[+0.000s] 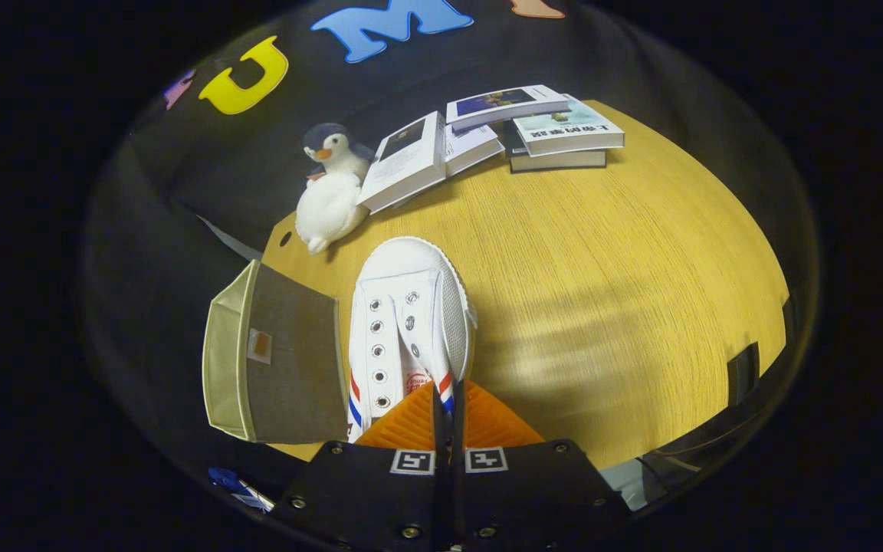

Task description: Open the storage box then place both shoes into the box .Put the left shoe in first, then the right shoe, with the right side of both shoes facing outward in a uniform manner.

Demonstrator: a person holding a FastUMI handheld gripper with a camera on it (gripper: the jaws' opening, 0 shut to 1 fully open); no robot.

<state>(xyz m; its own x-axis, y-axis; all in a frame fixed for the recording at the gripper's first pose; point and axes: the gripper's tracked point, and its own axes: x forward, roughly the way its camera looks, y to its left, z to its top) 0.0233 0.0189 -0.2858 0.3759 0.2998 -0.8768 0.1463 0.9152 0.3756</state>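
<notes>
The jaws (445, 399) are pressed nearly together, with only a thin slit between the fingers, and they pinch the edge of the shoe (409, 322) at its collar, beside the tongue. The shoe is a white canvas sneaker with metal eyelets, no laces visible, and red and blue stripes on both sides near the opening. A small red print sits on the tongue, too small to read. Its toe points away from the fingers, toward the penguin (330, 190).

Just beside the shoe, on its left, stands the box (277, 360), beige fabric with a grey-brown panel that carries a small tan tag whose writing cannot be made out. It sits at the tabletop's (625, 291) edge.

Beyond the shoe, the plush penguin leans against the books (495, 134), several of them loosely overlapped. Their cover titles are too blurred to read.
</notes>
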